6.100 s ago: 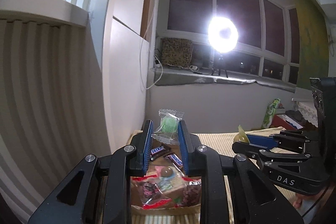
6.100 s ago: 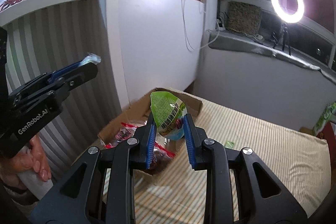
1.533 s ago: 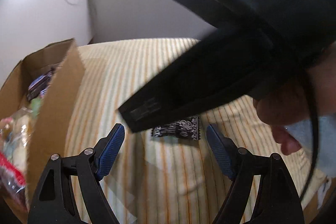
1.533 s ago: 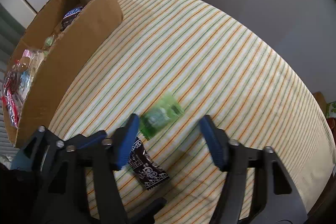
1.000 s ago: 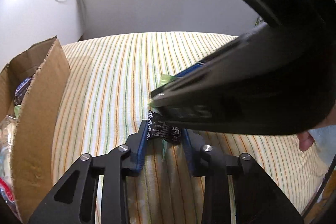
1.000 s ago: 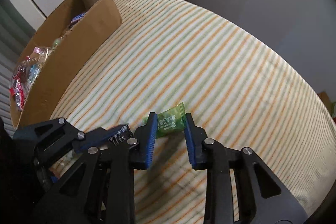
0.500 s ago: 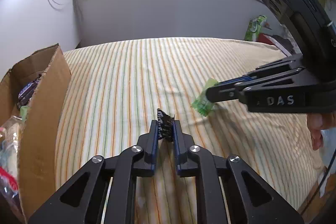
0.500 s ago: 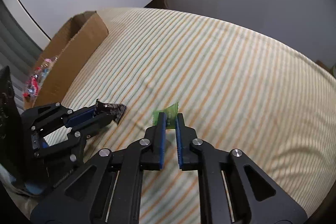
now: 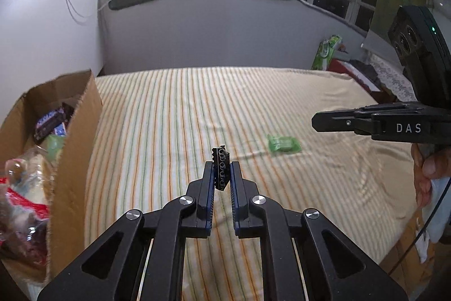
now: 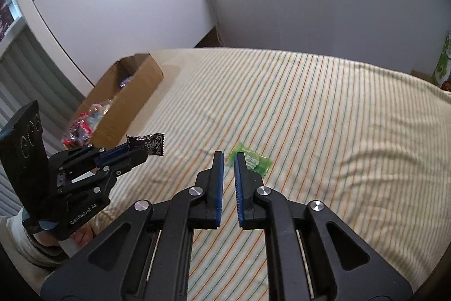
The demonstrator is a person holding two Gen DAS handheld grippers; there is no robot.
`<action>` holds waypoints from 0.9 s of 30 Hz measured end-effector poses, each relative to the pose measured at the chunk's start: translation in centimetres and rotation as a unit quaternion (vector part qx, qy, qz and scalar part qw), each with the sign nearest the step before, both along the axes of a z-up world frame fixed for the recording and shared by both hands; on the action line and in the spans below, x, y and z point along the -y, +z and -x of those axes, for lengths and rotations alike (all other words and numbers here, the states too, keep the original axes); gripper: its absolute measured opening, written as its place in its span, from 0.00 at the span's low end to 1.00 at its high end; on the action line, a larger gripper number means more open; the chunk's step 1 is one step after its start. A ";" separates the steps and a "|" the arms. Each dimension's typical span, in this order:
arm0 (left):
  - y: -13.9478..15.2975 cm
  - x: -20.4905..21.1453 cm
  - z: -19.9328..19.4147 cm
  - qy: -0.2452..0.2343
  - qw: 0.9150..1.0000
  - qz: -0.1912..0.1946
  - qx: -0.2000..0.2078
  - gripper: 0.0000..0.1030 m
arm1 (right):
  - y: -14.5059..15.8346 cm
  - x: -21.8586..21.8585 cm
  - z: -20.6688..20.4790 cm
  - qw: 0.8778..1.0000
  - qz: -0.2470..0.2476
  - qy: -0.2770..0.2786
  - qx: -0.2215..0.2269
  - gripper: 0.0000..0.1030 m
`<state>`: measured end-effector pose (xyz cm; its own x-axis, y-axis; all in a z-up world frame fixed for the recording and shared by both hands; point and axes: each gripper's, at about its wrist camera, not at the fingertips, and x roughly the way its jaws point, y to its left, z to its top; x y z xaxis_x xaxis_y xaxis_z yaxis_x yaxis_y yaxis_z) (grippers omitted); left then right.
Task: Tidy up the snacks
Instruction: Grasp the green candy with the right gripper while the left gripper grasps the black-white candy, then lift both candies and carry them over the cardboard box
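Pinching the black packet [image 9: 221, 170] upright, your left gripper [image 9: 222, 180] has it clamped edge-on above the cloth [image 9: 174, 114], long axis rising out of the jaws. Your right gripper [image 10: 229, 174] is nearly closed on nothing; the green candy [image 10: 251, 159] lies flat on the cloth just past its tips, long axis running right and toward you. It looks light, crinkly and slippery, so take it across the middle. The box [image 9: 76, 131] sits left.

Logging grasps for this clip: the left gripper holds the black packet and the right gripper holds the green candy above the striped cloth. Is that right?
Not quite. The left gripper does hold the black packet, but the right gripper holds nothing: the green candy lies on the striped cloth, as the left wrist view shows.
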<state>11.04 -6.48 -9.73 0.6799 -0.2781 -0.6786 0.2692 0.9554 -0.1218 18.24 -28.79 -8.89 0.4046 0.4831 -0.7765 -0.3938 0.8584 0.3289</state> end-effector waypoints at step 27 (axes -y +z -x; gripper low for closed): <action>3.6 -1.6 2.3 0.002 0.999 0.018 0.033 0.08 | -6.1 -7.1 -1.9 0.990 0.120 0.067 0.037 0.23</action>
<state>8.70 -4.91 -6.15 0.7236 -0.2985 -0.6224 0.2741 0.9518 -0.1378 20.11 -21.73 -14.99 0.4101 0.3415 -0.8457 -0.5243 0.8470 0.0877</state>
